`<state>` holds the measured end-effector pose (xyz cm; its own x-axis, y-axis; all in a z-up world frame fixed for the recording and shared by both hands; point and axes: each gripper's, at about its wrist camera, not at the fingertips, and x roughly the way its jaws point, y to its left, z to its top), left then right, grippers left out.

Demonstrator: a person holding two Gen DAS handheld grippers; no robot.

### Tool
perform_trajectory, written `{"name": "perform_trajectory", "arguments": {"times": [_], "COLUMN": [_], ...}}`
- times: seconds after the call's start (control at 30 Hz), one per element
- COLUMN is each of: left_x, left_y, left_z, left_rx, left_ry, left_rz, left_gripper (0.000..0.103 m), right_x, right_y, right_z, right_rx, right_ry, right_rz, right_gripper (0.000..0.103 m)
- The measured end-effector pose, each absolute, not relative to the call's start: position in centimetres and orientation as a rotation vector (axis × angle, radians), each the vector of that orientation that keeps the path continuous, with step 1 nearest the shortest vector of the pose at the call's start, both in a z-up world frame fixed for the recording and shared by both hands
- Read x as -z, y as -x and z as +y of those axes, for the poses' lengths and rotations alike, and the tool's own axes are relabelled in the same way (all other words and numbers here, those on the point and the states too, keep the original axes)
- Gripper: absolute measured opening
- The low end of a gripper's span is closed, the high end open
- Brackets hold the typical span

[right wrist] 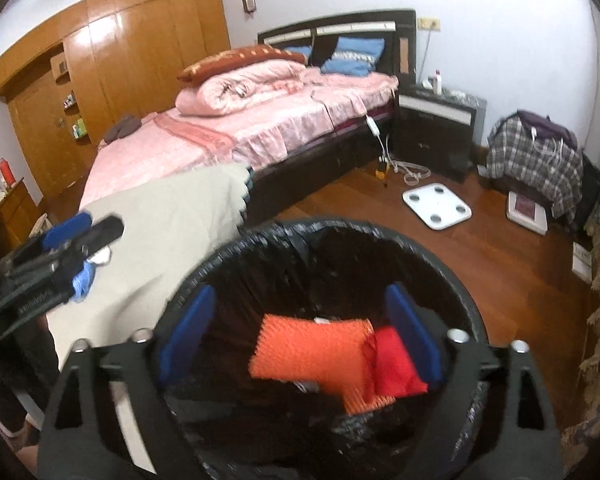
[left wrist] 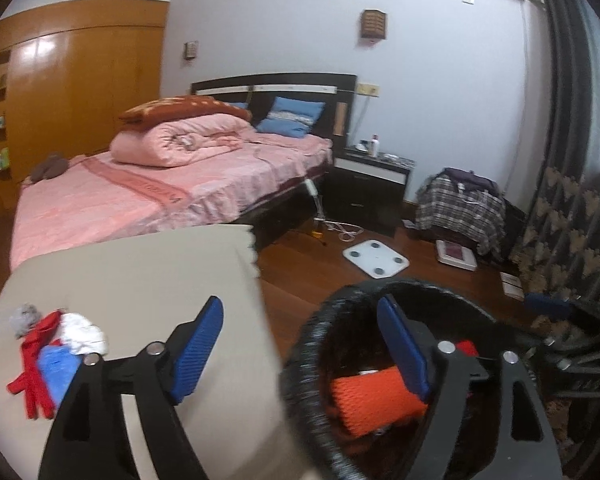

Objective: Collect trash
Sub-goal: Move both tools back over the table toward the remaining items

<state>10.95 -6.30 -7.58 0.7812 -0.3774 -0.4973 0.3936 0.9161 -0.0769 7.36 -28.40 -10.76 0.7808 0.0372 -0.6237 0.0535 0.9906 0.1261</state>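
Note:
A black-lined waste bin (right wrist: 228, 256) stands beside a table under a beige cloth (right wrist: 172, 224). In the bin lie an orange foam net (right wrist: 312, 352) and a red scrap (right wrist: 396, 364). My right gripper (right wrist: 300, 332) hangs open over the bin mouth, gripping nothing. My left gripper (left wrist: 300, 344) is open and empty too, spanning the table edge and the bin rim (left wrist: 312, 344). On the cloth (left wrist: 140, 280) to its left lie a grey wad (left wrist: 26, 318), a red strip (left wrist: 36, 372), crumpled white paper (left wrist: 86, 334) and a blue scrap (left wrist: 56, 368).
A pink bed (left wrist: 140, 192) stands behind the table, with a dark bedside cabinet (left wrist: 368, 188) beside it. A white scale (left wrist: 376, 258), cables and a plaid-covered pile (left wrist: 460, 208) are on the wooden floor. A patterned curtain (left wrist: 568, 232) hangs at the right.

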Motion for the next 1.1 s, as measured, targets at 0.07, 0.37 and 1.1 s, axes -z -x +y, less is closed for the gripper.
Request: {"name": "perform_trajectory", "arguments": {"times": [0.07,0.37,1.1], "left_x": [7.6,7.9,13.0], "left_y": [-10.9,-11.0,-11.4], "left_z": [-4.8,4.2,19.2], "left_rx": [0.384,0.189,-0.130], "left_ry": [-0.028,-0.014,0.007], "left_rz": [0.528,0.524,0.584], "left_gripper": [0.082,0.085,0.085], "right_x": [10.2,9.4,12.7], "right_y": [-7.8,-11.8,-19.5], "right_z": [-27.4,-20.2,-4.1], "right_rx": [-0.010,-0.134,-0.338], "right_ry": [-0.136,-0.122,-0.050], "right_rz": [0.650,0.610,0.650], "right_gripper": [0.092,0.093,0.093]}}
